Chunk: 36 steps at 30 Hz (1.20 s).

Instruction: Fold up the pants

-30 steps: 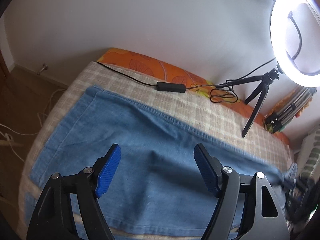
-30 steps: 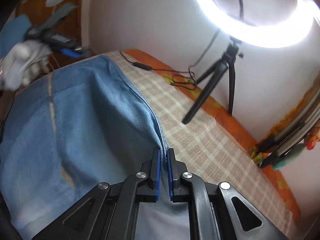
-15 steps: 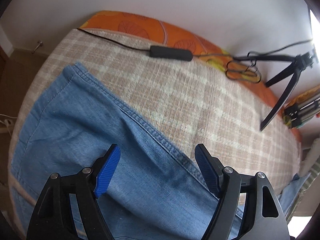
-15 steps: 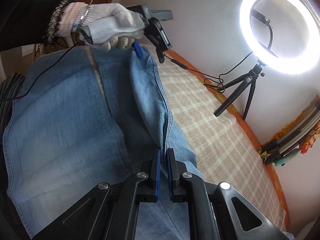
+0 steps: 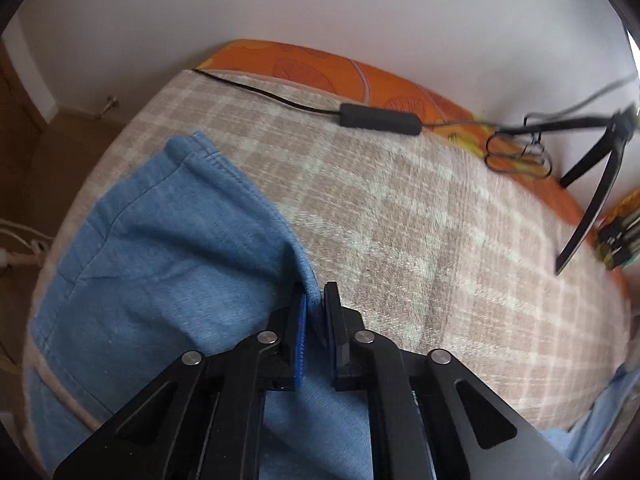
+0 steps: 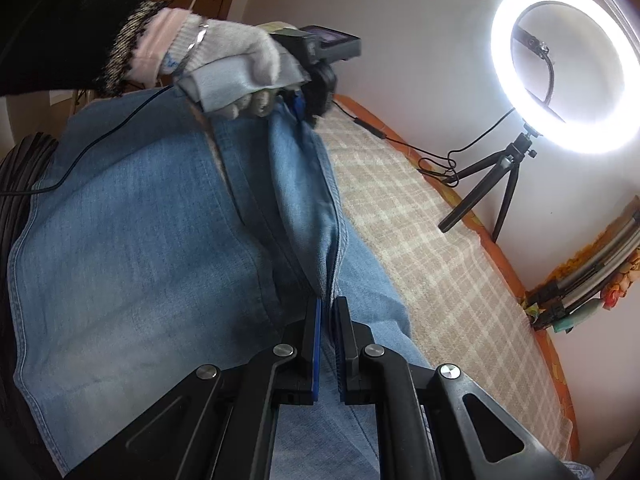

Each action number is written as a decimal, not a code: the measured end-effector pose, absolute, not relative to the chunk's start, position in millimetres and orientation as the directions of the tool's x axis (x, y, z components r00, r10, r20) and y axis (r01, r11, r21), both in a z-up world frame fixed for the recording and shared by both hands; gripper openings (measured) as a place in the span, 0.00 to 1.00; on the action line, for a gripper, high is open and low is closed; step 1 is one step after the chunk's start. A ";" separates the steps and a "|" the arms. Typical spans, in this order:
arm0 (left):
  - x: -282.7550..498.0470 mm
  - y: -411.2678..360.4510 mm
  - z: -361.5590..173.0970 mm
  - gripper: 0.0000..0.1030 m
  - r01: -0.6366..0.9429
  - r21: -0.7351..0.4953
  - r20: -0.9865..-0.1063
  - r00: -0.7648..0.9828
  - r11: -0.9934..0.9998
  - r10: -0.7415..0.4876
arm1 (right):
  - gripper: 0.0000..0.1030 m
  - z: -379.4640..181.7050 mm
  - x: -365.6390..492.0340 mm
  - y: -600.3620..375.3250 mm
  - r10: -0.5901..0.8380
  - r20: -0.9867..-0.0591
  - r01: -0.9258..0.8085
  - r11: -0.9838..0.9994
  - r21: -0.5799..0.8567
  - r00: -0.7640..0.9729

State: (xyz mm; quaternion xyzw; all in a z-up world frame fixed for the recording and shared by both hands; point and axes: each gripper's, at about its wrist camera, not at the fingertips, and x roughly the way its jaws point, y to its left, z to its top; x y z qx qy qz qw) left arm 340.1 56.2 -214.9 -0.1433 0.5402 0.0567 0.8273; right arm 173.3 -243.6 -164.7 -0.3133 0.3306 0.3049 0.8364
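**Both claws pinch the blue pants**

The pants (image 6: 132, 240) lie spread on the checked blanket (image 5: 440, 240) on the bed. Their lower part is cut off behind both tools. The left gripper (image 5: 314, 300) is closed on the far edge. The right gripper (image 6: 329, 308) pinches the same raised edge. A gloved hand (image 6: 232, 68) holds the left tool. Bare blanket stretches toward the ring light (image 6: 564, 68) and its blurry tripod (image 5: 596, 184).

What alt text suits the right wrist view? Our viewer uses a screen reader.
The right gripper is shut on the far edge of blue jeans spread over a checked blanket; farther along, a gloved hand clamps the left gripper on that edge.
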 end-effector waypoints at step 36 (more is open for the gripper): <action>96.4 124.4 -183.1 0.11 -0.272 -0.301 -0.786 0.613 0.914 -0.077 | 0.03 -153.1 24.8 -228.6 0.292 -0.804 -0.767 0.575 -0.285 0.518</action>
